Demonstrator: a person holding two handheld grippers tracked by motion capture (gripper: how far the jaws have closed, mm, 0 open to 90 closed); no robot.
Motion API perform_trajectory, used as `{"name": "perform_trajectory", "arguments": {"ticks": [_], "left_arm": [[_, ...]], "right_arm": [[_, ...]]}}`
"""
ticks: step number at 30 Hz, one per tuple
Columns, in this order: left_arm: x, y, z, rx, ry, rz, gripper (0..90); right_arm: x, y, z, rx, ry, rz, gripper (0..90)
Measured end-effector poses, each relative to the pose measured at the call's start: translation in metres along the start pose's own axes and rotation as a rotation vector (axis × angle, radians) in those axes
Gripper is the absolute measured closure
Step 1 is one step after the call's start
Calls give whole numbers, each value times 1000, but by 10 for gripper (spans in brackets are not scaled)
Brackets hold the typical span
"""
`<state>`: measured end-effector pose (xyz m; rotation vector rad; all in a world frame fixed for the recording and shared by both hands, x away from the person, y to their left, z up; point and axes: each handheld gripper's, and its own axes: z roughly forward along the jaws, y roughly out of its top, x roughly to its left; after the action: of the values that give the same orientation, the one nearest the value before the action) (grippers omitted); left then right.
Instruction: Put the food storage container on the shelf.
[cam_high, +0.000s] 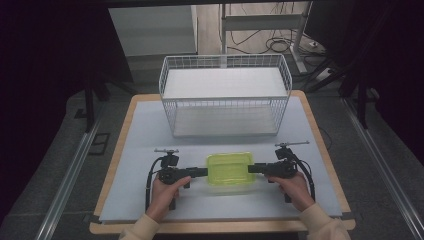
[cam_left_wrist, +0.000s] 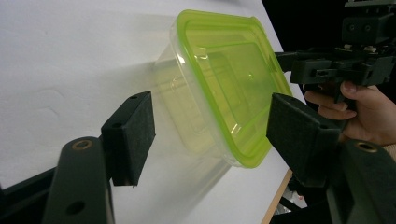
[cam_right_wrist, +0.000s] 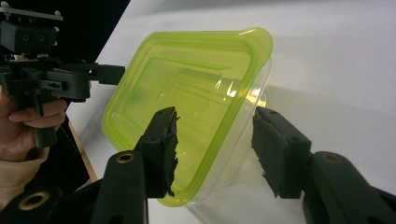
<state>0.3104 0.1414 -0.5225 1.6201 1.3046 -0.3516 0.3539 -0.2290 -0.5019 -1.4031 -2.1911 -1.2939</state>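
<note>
A lidded container (cam_high: 230, 170) is set on the table (cam_high: 140, 135), near its front edge and about midway across. It is flanked by the left gripper (cam_high: 201, 172) at its left end and the right gripper (cam_high: 254, 168) at its right end, with an end of the container placed between the jaws of each. Behind the container, towards the far edge of the table, a wire basket (cam_high: 225, 95) is stood, well apart from both grippers.
</note>
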Motion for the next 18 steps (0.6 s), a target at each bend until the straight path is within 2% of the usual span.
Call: {"name": "perform_trajectory", "arguments": {"ticks": [6,11,16,18], "left_arm": [[0,0,6,5,-31,-22,402],[1,1,15,19,-41,-36,486],[1,1,19,33,-46,-39,635],[-1,0,19,34,-33,-33,710]], "right_arm": [[-2,0,1,2,6,11,557],[-6,0,3,-2,17,29,625],[-8,-1,7,10,32,36,701],[-7,-2,8,18,24,32,721]]}}
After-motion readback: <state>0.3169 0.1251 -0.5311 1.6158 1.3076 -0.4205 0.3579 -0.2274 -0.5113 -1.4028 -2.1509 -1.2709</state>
